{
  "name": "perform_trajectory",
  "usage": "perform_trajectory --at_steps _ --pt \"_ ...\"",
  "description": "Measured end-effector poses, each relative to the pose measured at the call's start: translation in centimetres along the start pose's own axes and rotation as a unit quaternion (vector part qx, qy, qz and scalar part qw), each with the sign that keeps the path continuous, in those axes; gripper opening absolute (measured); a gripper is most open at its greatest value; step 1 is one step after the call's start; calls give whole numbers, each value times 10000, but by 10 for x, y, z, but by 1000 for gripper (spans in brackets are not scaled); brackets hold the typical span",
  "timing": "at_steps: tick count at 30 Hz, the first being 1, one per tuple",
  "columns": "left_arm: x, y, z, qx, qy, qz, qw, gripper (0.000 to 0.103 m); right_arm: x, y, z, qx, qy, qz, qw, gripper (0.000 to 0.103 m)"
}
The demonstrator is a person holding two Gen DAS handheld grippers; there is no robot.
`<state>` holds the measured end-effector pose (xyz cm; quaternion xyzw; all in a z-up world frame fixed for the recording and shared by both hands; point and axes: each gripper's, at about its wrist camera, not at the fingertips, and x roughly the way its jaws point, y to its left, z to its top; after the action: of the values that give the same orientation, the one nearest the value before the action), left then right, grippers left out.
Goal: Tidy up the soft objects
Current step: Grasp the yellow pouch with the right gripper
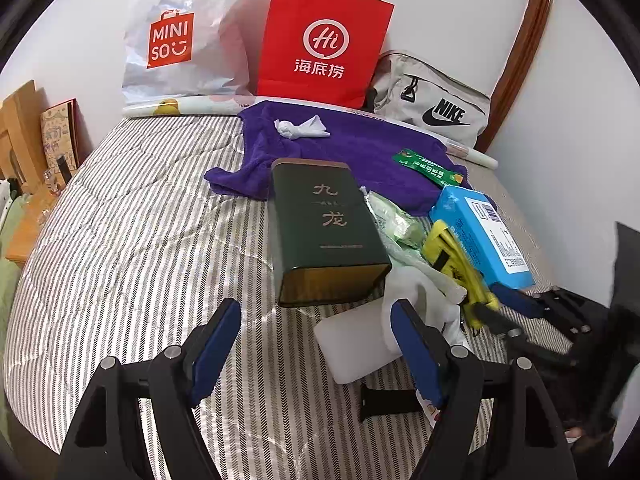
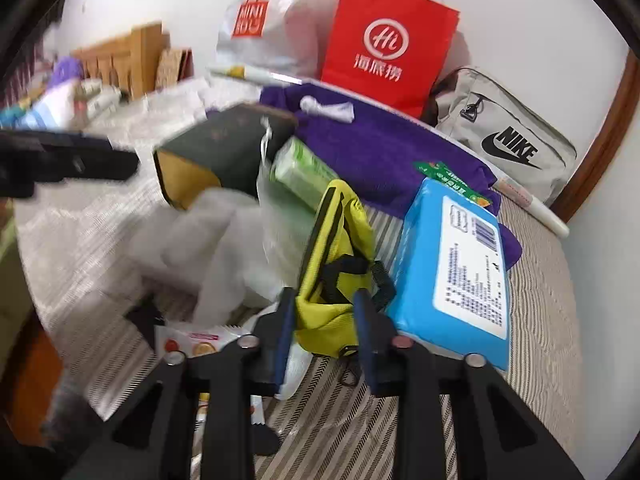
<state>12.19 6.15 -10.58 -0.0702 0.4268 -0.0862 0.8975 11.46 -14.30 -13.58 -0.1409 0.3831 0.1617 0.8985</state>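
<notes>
My right gripper (image 2: 324, 312) is shut on the near end of a yellow fabric pouch (image 2: 332, 248) with black straps; both blue pads press its sides. In the left wrist view the same pouch (image 1: 452, 256) lies between a blue wipes pack (image 1: 480, 232) and a white soft cloth (image 1: 420, 292). My left gripper (image 1: 316, 320) stands open over the striped bedcover, with a white foam block (image 1: 352, 344) by its right finger. A purple towel (image 1: 340, 148) lies behind, with a crumpled white cloth (image 1: 300, 128) on it.
A dark green tin (image 1: 324, 232) lies on the bed (image 1: 120, 220), a bagged green packet (image 1: 392, 216) beside it. Against the wall stand a red paper bag (image 1: 324, 40), a white Miniso bag (image 1: 180, 40) and a grey Nike bag (image 1: 436, 100). Wooden furniture stands left.
</notes>
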Motion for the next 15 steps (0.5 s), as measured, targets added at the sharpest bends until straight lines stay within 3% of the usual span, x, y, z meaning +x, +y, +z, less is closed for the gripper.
perform_trajectory --at_steps 9,15 --pt "-1 -6 -2 10 26 76 10000 76 -39 -29 -8 651 -89 614 9960 24" --pt "-3 -12 -5 -22 58 56 10000 76 -62 -34 -25 707 -112 863 9937 24"
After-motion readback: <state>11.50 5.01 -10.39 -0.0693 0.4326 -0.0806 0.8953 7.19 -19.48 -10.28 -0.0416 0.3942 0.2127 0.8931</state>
